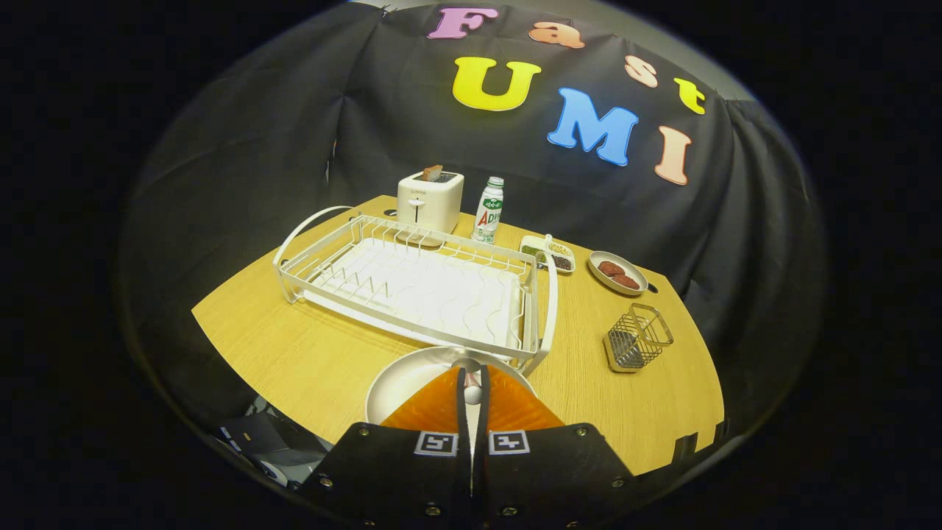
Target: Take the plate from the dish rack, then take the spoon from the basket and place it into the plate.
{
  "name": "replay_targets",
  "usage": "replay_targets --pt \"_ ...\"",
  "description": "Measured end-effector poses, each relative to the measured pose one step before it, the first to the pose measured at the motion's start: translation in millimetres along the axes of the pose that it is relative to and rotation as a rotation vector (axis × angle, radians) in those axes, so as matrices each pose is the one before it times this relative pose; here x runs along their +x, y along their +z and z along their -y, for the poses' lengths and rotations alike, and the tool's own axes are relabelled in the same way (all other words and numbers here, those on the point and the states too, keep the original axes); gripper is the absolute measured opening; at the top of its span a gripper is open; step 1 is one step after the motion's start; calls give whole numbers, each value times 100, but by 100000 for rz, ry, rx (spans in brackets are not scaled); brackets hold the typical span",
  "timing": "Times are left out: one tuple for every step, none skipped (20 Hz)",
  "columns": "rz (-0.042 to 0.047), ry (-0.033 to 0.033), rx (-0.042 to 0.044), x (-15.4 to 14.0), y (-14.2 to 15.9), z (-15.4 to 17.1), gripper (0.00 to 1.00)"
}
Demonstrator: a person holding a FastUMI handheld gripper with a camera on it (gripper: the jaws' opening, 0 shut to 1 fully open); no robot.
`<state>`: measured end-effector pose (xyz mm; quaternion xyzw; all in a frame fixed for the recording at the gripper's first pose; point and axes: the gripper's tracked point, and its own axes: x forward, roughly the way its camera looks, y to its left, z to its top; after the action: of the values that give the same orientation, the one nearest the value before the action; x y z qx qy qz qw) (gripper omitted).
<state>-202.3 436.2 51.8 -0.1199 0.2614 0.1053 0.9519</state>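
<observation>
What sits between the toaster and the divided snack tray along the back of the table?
In the gripper view, a small drink bottle stands upright between the toaster and the snack tray. The gripper is shut on the spoon over the plate.

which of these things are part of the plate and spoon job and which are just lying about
Job: dish rack, plate, wire basket, spoon pinched in the hand-held gripper over the plate.

Lying about: toaster, bottle, snack tray, dish of patties.

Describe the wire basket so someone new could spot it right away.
Start at the big white dish rack on the wooden table. Right of it, nearer than the saucer, stands the basket: small, boxy, bare metal wire, see-through.
</observation>
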Motion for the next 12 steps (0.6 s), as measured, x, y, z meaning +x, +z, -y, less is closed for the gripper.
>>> replay_targets --pt "271 -139 129 -24 -14 91 1" --pt "-58 97 352 73 -33 1 1" --pt "-380 60 192 -41 -138 -32 3" --pt "160 258 171 155 -42 -84 6" --pt "-49 591 -65 -26 -17 -133 8" --pt "-67 799 -108 -25 -11 -170 9" --pt "4 607 -396 -71 -62 -120 11" --pt "82 295 -630 67 52 -36 11" --pt "196 143 -761 19 58 -59 18" --pt "-321 -770 -735 -77 35 160 30" --pt "230 251 -252 227 -13 30 42" --pt "272 93 199 90 149 -24 41"
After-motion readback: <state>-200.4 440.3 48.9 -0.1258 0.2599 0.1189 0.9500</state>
